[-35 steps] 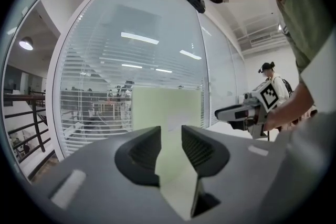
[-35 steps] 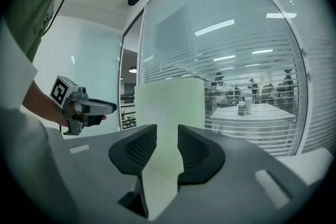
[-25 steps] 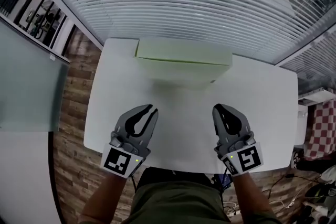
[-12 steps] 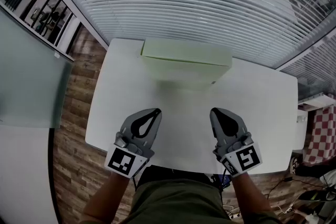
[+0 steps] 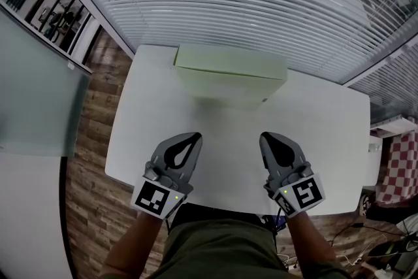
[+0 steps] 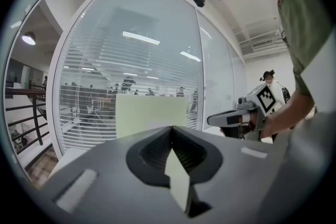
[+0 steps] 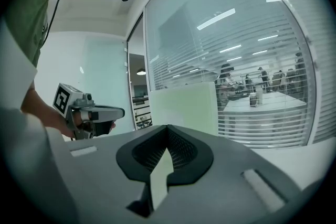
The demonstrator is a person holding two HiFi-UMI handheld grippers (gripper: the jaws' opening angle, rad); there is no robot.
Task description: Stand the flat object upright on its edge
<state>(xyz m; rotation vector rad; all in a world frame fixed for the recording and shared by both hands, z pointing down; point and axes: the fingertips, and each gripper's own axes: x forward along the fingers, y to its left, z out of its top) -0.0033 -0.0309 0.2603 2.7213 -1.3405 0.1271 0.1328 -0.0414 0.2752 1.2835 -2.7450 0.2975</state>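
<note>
Head view: white tabletop (image 5: 326, 127) before a window with slatted blinds (image 5: 228, 3); wood floor (image 5: 91, 140) on either side. The pale green flat panel (image 5: 228, 70) stood at the far edge of the tabletop, just in front of the blinds; from above it read mainly as a long top edge with a foreshortened face. The left tongs (image 5: 194, 136) and right tongs (image 5: 262, 136) lay side by side over the near edge, well apart from the panel and from each other.

Left gripper view: the panel appeared face-on as an upright rectangle resting on its lower edge, which the head view showed less plainly; the left tongs had their jaws together, tips meeting, having just closed the last of the way, with nothing between them; the right tongs showed at the right side of the frame.

Right gripper view: the same upright panel beyond the jaws; the right tongs were likewise closed tip to tip and empty; the left tongs showed at the left side of the frame.
</note>
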